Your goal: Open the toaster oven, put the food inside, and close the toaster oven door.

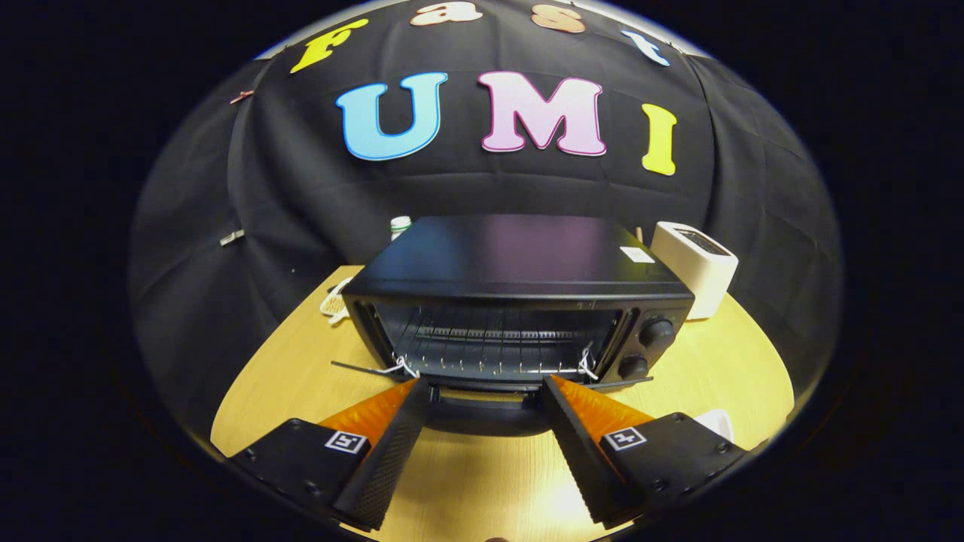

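1. Toaster oven sits on the wooden table, directly ahead of your gripper; its door is dropped open, lying flat toward you.
2. Your fingers are spread wide, gripping nothing, with the tips at the door's front edge, one on each side.
3. Wire rack is visible inside the cavity.
4. Two knobs occupy the oven's right panel.
5. White toaster stands behind the oven's right side.
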